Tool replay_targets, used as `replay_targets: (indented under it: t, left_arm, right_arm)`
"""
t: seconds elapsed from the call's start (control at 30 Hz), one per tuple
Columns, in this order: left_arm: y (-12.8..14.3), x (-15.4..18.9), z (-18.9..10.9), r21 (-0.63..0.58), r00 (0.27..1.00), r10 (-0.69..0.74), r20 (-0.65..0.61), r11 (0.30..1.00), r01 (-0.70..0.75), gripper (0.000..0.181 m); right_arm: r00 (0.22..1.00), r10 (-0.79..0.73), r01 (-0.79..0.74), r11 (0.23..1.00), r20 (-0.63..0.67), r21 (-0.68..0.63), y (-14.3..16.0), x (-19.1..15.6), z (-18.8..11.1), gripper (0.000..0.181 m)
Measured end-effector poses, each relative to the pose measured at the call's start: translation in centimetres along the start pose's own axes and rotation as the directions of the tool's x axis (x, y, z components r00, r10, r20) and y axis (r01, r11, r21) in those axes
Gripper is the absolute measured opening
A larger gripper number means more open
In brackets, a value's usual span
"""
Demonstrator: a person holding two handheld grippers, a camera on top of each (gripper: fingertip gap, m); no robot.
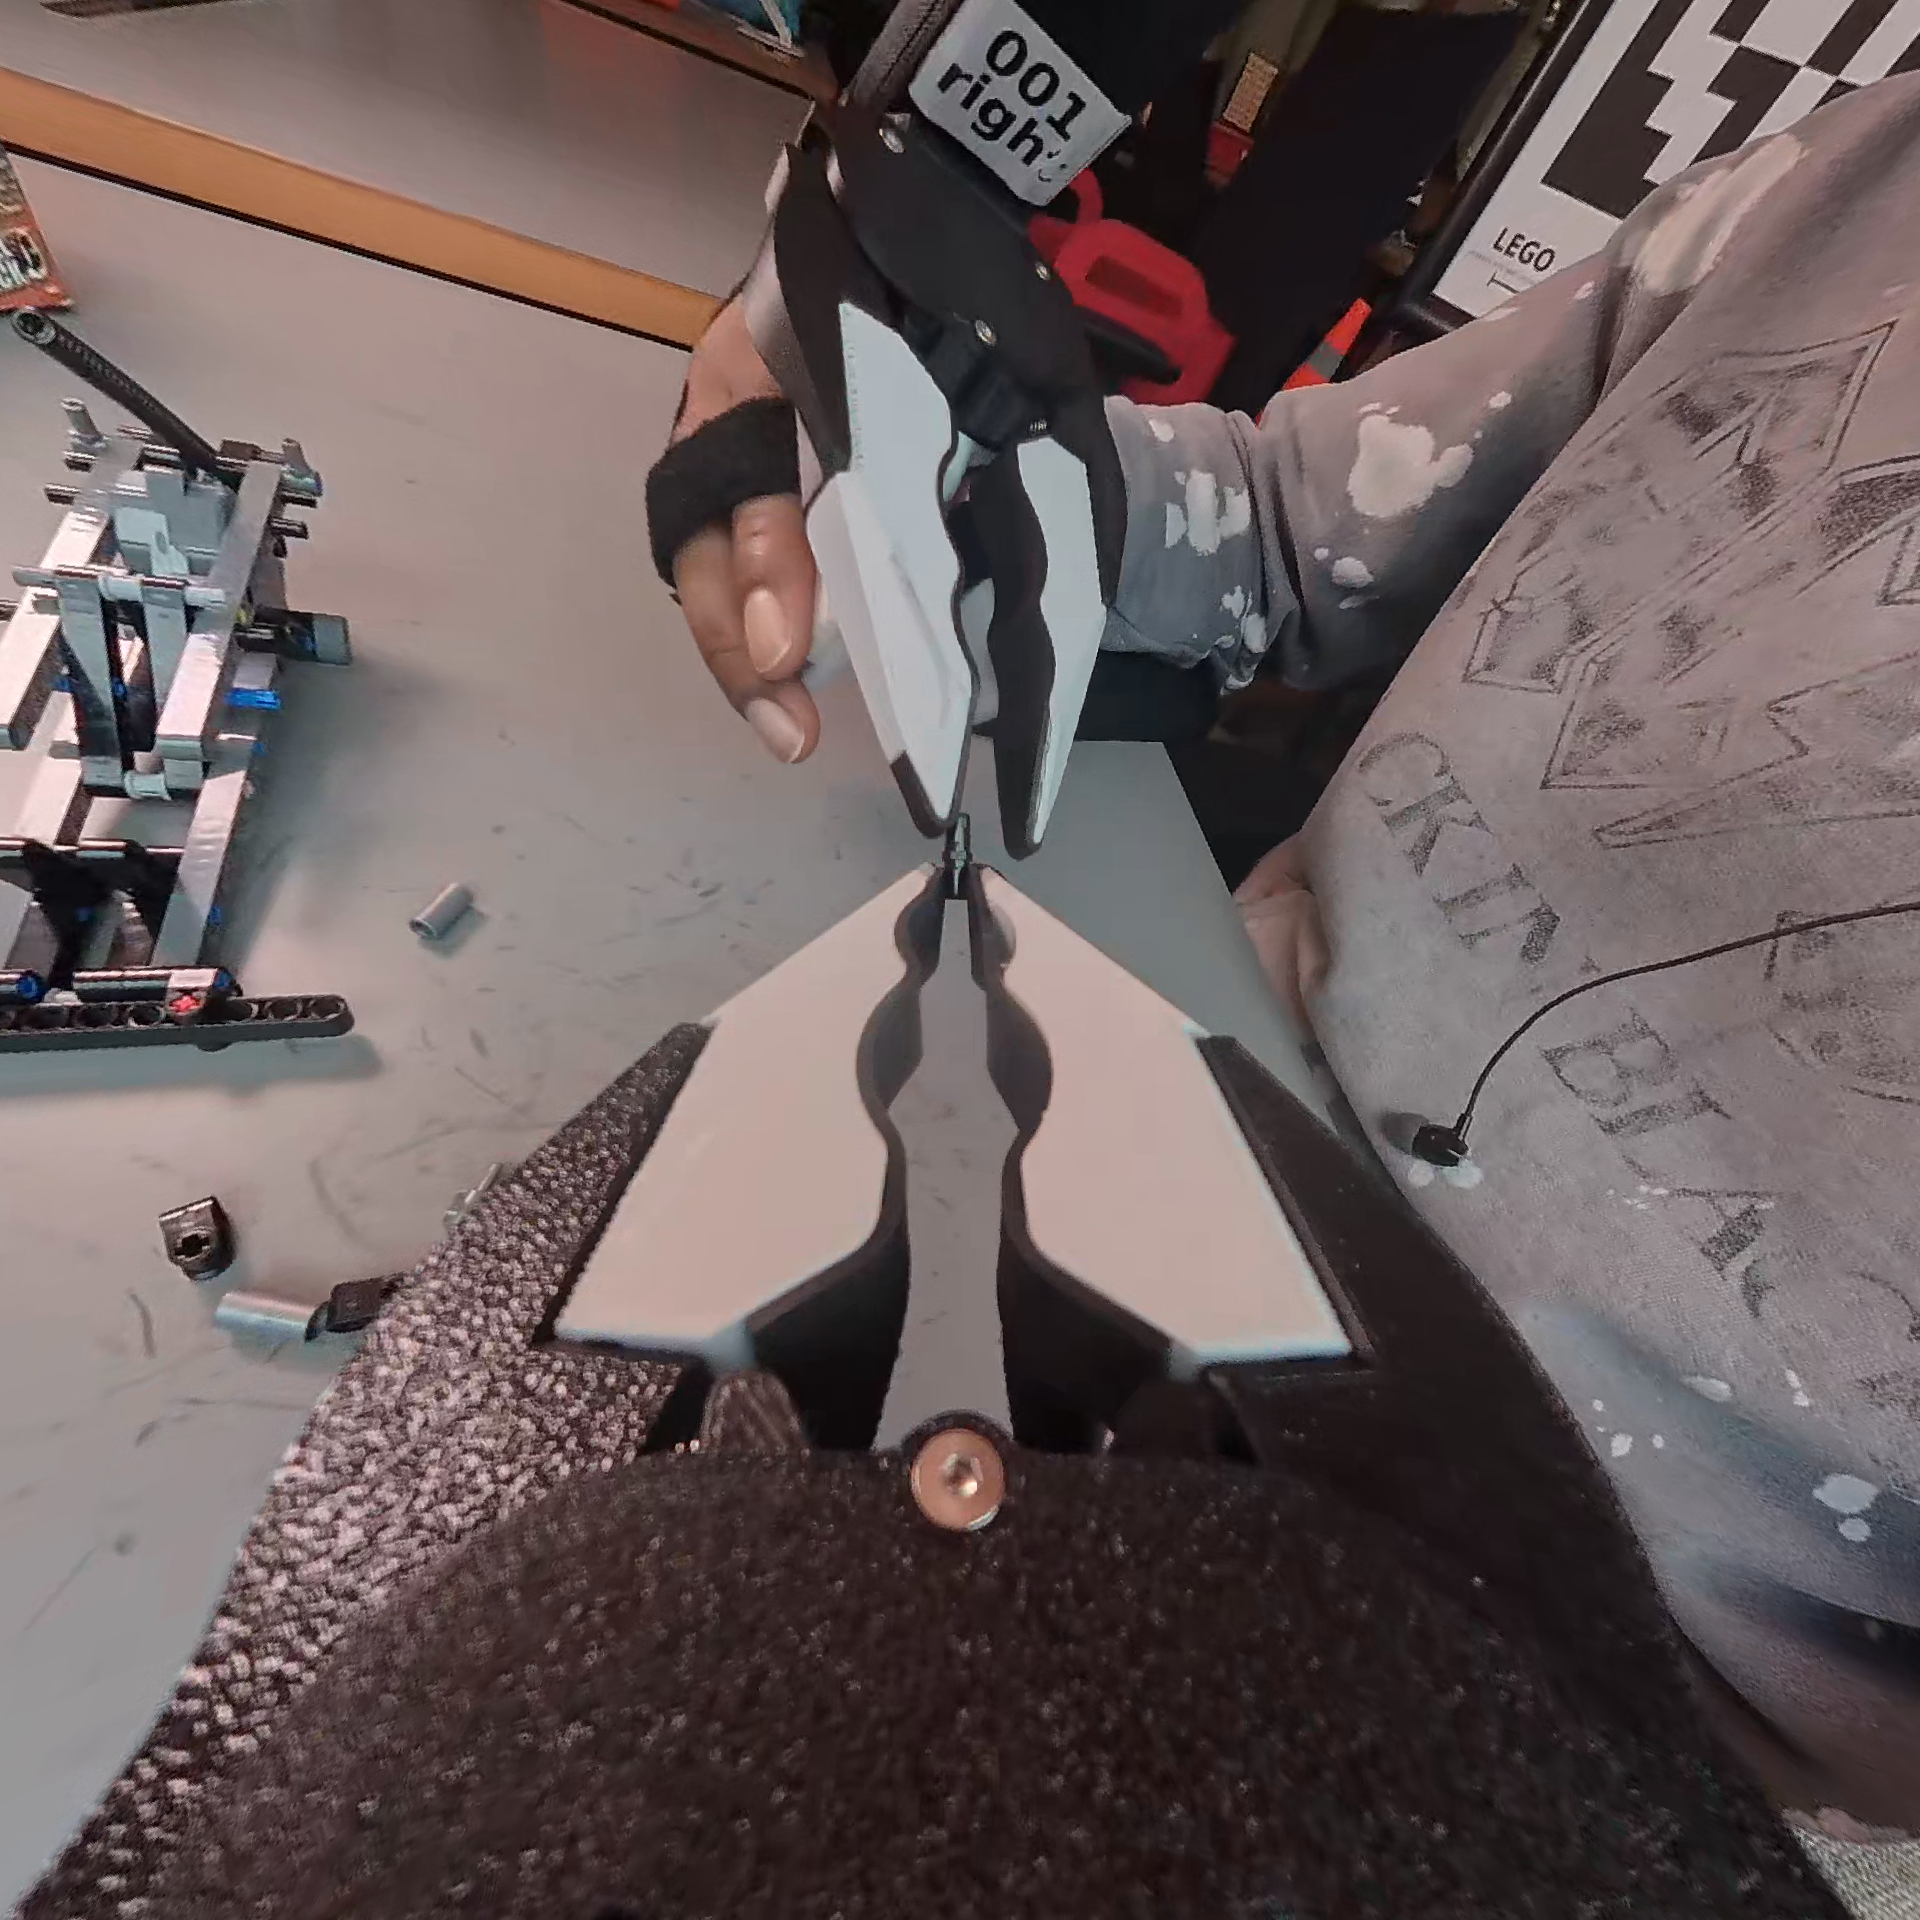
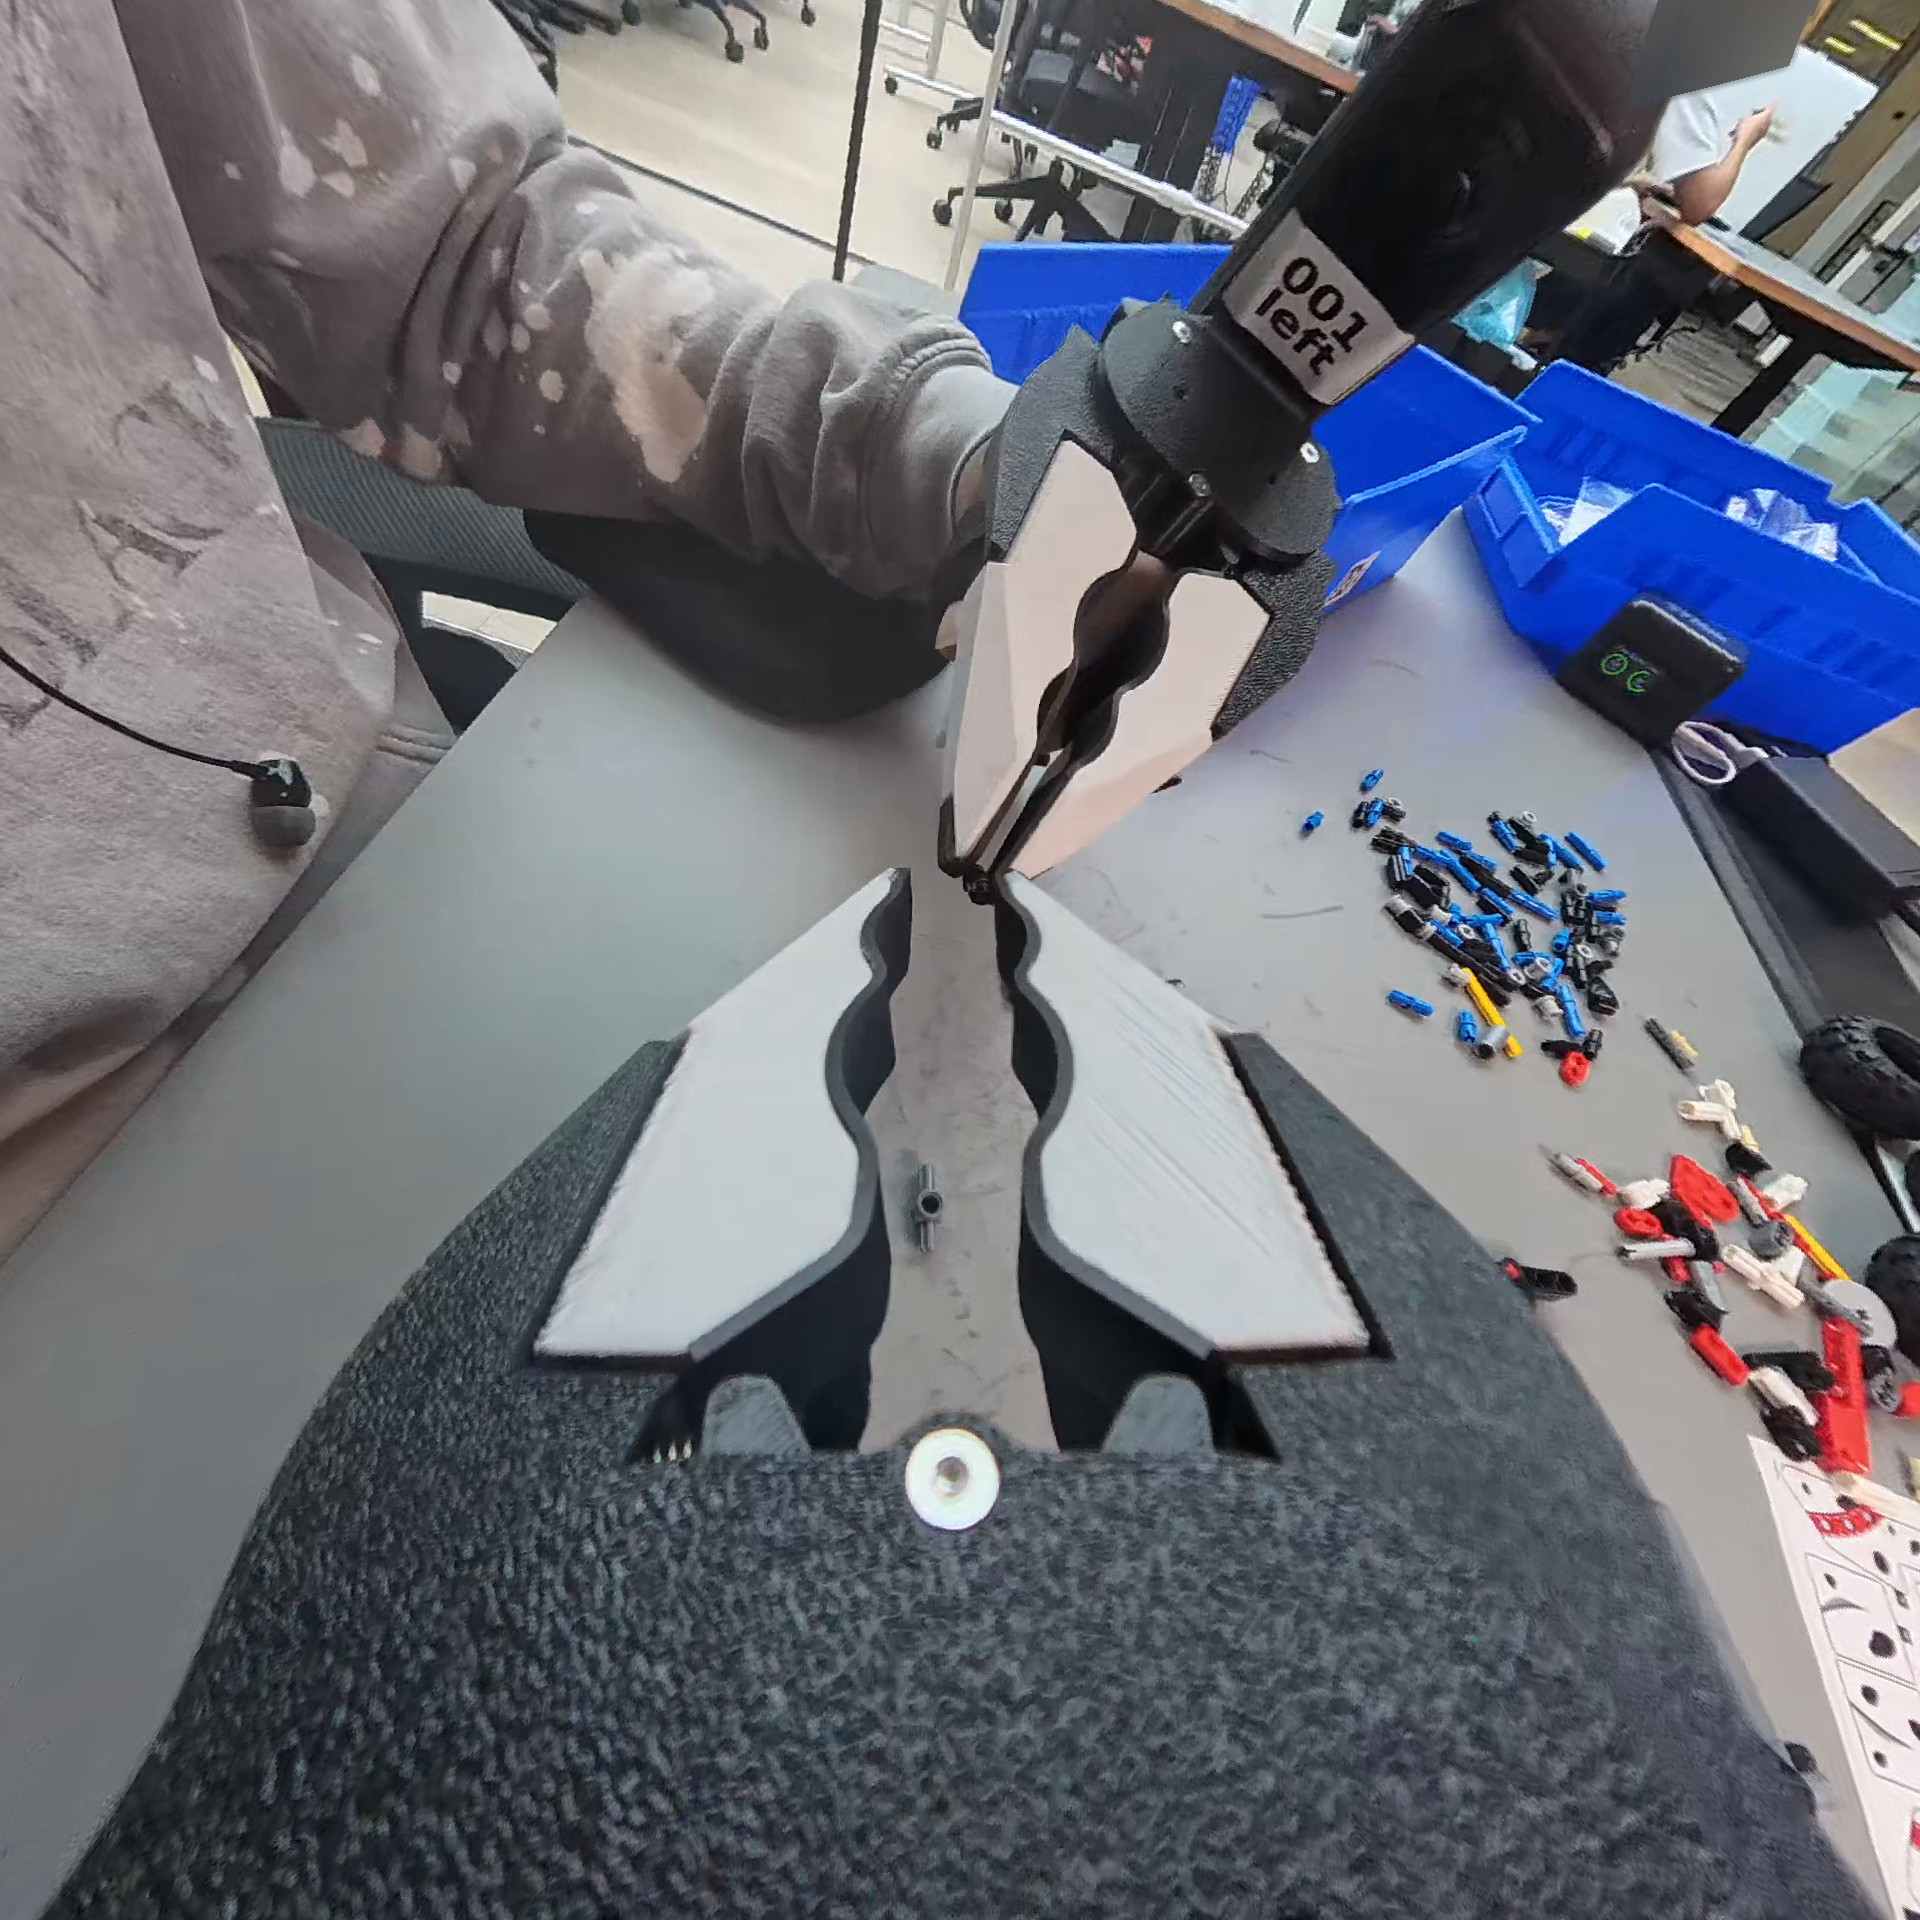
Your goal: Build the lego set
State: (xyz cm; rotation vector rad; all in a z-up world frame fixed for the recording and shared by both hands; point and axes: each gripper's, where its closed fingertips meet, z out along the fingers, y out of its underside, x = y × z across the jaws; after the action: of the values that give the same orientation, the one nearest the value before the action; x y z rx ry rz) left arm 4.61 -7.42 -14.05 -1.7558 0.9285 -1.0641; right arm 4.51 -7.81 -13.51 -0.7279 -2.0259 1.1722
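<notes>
My left gripper (image 1: 953,876) is shut on a small black pin (image 1: 957,847) and holds it above the grey table (image 1: 540,748). It also shows in the right wrist view (image 2: 977,871), coming down from above with the pin (image 2: 977,887) at its tips. My right gripper (image 2: 953,883) is open, its tips on either side of the pin's free end. In the left wrist view the right gripper (image 1: 982,836) meets the left one tip to tip. A dark grey connector (image 2: 925,1205) lies on the table under the right gripper.
A partly built grey Technic frame (image 1: 145,675) stands at the left, with loose pieces (image 1: 442,912) near it. Right of the grippers lie a pile of blue and black pins (image 2: 1496,925), red and white parts (image 2: 1745,1268), blue bins (image 2: 1714,551) and a tyre (image 2: 1860,1070). Only a small space, under 4 cm, lies between the two pairs of fingers. The dark grey connector (image 2: 925,1205) is about equally far from each gripper, around 10 centimeters.
</notes>
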Motion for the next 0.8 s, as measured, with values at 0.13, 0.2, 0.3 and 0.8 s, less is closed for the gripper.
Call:
replay_targets:
  t: [0.13,0.2,0.3,0.8]
  left_arm:
    - [0.8,0.1,0.4,-0.038,1.0,-0.005,-0.013,0.999,0.004,0.006]
    - [0.9,0.2,0.5,-0.04,1.0,-0.009,-0.019,0.999,0.009,0.005]
    - [0.9,0.3,0.5,-0.038,0.999,-0.018,-0.033,0.999,0.017,0.005]
    - [5.3,-3.9,2.4,-0.33,0.956,0.084,0.281,0.944,0.014,0.017]
  right_arm:
    - [1.0,-0.015,0.015,1.0,-0.001,-0.023,0.5,-0.2,0.5,0.007]
    - [1.0,-0.014,0.014,0.999,0.004,-0.032,0.8,-0.3,0.6,0.005]
    - [1.0,-0.011,0.011,0.999,0.01,-0.034,0.8,-0.4,0.7,0.005]
    - [0.985,0.141,-0.069,0.85,0.1,-0.522,7.5,-0.1,-0.5,0.004]
